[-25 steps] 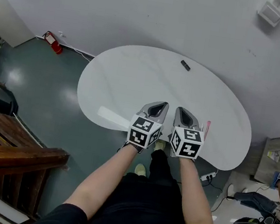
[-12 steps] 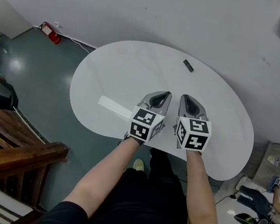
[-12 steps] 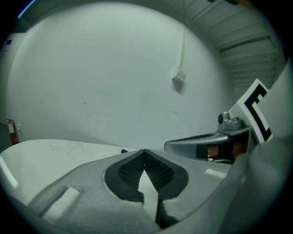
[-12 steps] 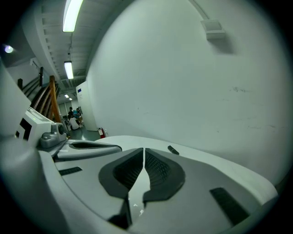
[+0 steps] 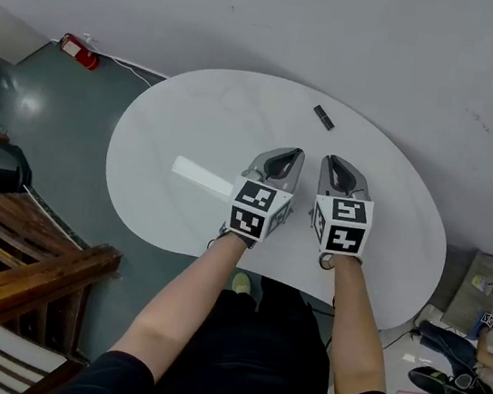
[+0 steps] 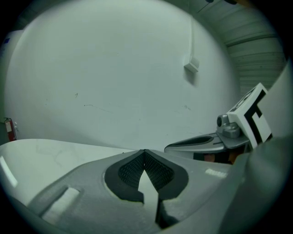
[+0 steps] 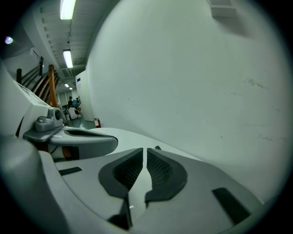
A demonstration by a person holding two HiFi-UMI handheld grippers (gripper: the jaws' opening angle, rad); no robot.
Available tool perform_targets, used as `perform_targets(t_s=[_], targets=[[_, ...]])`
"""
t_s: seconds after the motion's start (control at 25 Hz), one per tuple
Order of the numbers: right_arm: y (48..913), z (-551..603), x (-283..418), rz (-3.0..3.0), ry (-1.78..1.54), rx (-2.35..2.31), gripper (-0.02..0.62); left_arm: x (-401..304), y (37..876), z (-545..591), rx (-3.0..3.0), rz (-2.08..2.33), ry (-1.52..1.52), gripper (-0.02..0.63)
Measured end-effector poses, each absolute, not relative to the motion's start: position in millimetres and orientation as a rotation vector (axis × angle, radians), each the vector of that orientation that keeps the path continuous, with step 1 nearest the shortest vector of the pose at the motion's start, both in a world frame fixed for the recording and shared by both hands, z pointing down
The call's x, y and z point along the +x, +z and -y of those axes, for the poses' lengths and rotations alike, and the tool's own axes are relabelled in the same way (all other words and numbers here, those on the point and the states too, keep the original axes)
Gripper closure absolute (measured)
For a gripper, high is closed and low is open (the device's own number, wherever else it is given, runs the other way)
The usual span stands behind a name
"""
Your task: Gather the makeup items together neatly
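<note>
Head view: pale grey wall [image 5: 256,9] at the top, dull green floor [image 5: 82,130] at left, dark wooden stair rails [image 5: 25,269] in the lower left corner. A white oval table [image 5: 192,128] fills the middle, mostly bare with a bright glare patch. The person stands at its near edge in dark clothes, both forearms stretched forward over the tabletop. The left gripper [image 5: 296,152] and right gripper [image 5: 328,159] are side by side, close together but apart, both pointing at the far side of the table and tipped a bit downward. Each carries its black-and-white marker cube at the rear, left cube [image 5: 258,212] and right cube [image 5: 345,226]. Left gripper view: jaws closed, pad tips meeting, nothing between them. Right gripper view: jaws closed to a hairline slit, nothing between them; the left gripper's body shows at that view's left. A red fire extinguisher [image 5: 76,50] stands on the floor by the wall, far left. The one makeup item in sight, a small dark stick [image 5: 323,118], lies flat on the table near its far edge, well ahead of both grippers and untouched; it peeks out just past the right jaw tips in the right gripper view.
</note>
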State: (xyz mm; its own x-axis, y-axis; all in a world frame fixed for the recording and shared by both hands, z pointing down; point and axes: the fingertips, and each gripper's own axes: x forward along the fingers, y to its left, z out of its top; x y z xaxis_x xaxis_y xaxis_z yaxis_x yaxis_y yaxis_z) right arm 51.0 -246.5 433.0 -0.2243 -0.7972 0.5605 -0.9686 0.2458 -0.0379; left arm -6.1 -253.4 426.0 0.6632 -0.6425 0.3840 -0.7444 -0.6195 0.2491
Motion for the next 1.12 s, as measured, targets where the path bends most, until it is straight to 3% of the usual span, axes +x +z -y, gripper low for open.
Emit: perform_targets(t_s=[0.2, 1.12], targets=[[460.3, 270.9, 61.7, 2.063, 0.531, 1.556, 0.512, 7.1, 447.1, 272.2, 2.472, 1.084, 0.393, 0.598], [572.5, 346.0, 87.1, 1.937, 0.570, 1.409, 0.452, 30.5, 522.6, 325.9, 2.350, 1.080, 0.451, 0.598]])
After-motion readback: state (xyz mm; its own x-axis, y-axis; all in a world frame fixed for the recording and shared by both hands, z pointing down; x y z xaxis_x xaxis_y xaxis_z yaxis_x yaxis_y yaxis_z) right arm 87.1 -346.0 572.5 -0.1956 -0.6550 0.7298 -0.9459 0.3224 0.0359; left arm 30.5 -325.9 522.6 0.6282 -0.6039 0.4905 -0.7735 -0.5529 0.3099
